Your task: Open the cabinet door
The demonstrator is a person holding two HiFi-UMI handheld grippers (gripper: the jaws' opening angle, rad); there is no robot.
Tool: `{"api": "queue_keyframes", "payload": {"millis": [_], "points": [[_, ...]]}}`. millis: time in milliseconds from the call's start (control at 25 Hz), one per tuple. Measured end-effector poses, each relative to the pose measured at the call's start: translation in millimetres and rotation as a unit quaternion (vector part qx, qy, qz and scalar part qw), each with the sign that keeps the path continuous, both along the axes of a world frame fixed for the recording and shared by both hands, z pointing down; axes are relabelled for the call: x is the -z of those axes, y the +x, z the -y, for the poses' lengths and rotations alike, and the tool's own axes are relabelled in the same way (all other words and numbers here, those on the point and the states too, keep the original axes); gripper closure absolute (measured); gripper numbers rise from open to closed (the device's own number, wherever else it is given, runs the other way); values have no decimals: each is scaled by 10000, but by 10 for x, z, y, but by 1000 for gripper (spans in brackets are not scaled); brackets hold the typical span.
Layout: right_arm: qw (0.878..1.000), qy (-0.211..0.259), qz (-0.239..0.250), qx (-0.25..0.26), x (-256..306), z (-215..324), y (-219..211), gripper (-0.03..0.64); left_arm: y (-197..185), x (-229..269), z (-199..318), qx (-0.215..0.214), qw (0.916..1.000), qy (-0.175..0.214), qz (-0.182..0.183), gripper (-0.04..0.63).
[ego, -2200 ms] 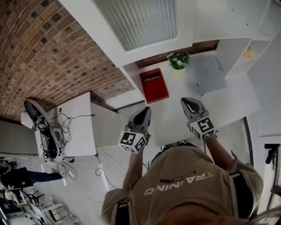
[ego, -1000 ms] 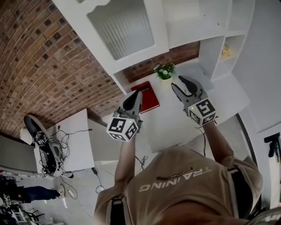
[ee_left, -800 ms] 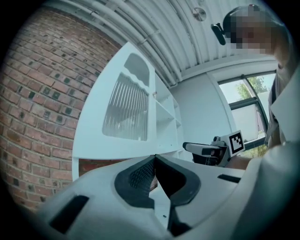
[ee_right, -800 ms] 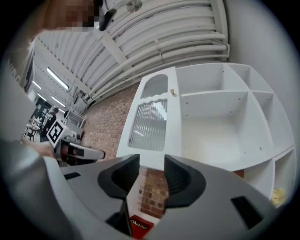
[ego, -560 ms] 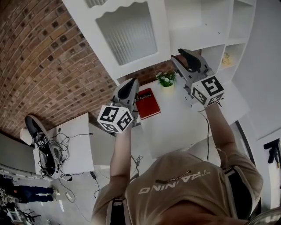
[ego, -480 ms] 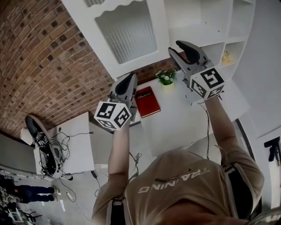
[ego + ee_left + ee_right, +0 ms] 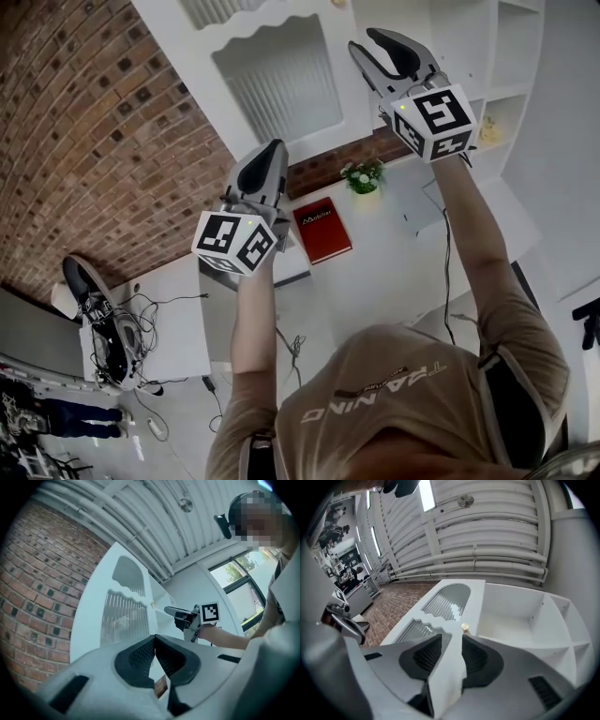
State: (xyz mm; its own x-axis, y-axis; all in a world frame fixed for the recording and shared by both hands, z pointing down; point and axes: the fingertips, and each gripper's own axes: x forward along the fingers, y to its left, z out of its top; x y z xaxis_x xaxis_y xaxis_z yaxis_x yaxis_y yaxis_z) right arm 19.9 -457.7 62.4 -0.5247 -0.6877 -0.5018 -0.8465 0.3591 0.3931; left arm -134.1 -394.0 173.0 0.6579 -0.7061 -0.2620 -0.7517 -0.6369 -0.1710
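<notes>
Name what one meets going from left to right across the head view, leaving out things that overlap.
Brick wall → left gripper → red book → potted plant → small yellow object.

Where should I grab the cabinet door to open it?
Pinch the gold knob on the edge of the cabinet door beside the open shelves. Come from the front, a jaw on each side; it is the only part sticking out.

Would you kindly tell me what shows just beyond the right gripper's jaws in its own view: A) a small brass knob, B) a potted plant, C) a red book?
A: the brass knob on the cabinet door sits just past the right gripper, whose jaws stand apart, have just been closing slightly, and hold nothing.
</notes>
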Motion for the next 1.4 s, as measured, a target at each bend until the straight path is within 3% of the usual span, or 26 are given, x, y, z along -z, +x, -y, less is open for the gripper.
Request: {"api": "queue_keyframes", "payload": {"millis": [480, 720, 840, 1400], "points": [[9967, 61, -438, -681, 529, 519, -81, 483, 173, -319, -19, -42, 9997, -227, 33, 588], [9972, 29, -505, -544, 621, 609, -120, 490, 247, -569, 39, -29, 9984, -551, -142, 586], [9968, -76, -628, -497, 588, 644, -147, 538, 274, -613, 50, -13, 9980, -609, -156, 586], [9958, 99, -775, -476, 589, 628, -143, 539, 572, -788, 166, 40, 9956, -848, -396, 587]]}}
